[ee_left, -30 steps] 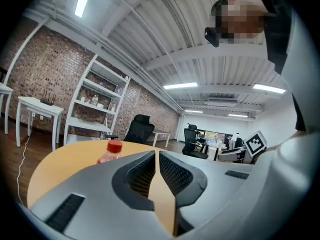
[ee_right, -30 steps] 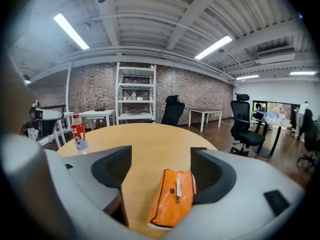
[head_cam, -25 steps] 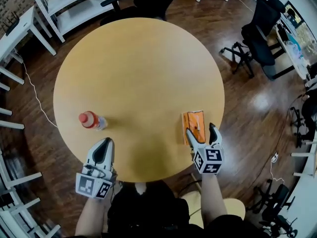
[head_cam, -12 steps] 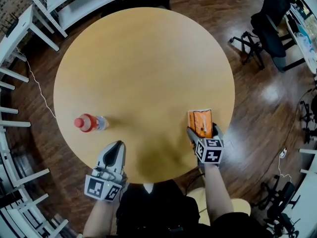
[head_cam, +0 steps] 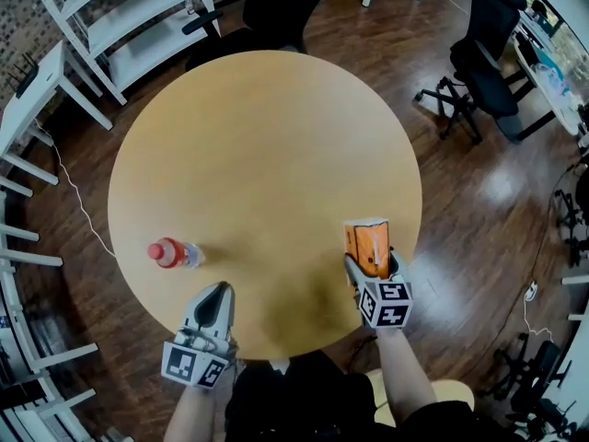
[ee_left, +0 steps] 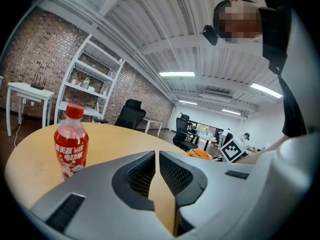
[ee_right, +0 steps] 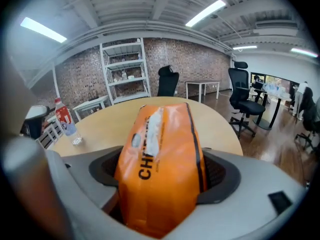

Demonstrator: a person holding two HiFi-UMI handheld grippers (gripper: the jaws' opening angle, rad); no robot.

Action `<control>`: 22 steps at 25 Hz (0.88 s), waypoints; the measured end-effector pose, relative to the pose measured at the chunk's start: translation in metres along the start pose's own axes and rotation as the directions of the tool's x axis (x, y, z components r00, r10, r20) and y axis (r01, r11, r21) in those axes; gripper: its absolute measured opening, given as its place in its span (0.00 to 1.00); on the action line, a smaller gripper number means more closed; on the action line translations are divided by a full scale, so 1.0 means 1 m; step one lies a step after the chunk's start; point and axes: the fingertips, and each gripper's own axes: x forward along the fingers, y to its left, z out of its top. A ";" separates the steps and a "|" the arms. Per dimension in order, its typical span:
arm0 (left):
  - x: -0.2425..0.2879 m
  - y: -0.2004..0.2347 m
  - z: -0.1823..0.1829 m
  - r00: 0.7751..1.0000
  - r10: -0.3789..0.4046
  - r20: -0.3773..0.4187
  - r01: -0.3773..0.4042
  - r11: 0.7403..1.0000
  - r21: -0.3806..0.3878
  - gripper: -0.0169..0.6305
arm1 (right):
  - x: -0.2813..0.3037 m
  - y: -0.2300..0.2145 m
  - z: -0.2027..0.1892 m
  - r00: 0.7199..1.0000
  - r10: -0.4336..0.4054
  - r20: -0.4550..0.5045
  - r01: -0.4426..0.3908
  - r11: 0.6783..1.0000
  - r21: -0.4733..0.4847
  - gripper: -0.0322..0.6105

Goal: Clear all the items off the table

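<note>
On the round table (head_cam: pixel 267 145) the bottle (head_cam: pixel 170 252) stands upright in the near left part, and the snack packet (head_cam: pixel 369 242) sits across from it at the near right edge, well apart. The left gripper (head_cam: pixel 219 290) is over the near rim, nearer the person than the bottle and a little to its right, not touching it, jaws together on nothing. The right gripper (head_cam: pixel 373 265) comes in over the near right rim; its jaws have just been closing, and the snack packet sits between them, touching both. Beyond the table a shelf unit (head_cam: pixel 129 17) stands at far left, a chair (head_cam: pixel 276 3) behind the far edge, and office chairs (head_cam: pixel 483 81) to the right
</note>
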 end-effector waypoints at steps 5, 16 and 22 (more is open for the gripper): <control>0.005 -0.011 0.037 0.993 -0.087 0.079 0.082 0.994 0.067 0.04 | -0.043 -0.002 0.049 0.991 -0.027 0.134 0.031 0.999 -0.022 0.71; 0.018 -0.074 0.097 0.860 -0.460 0.223 0.460 0.886 0.053 0.04 | -0.220 -0.014 0.080 0.860 -0.331 0.388 0.320 0.943 0.095 0.71; 0.026 -0.163 0.060 0.711 -0.691 0.132 0.696 0.718 0.010 0.04 | -0.342 -0.046 -0.037 0.736 -0.618 0.276 0.550 0.784 0.288 0.71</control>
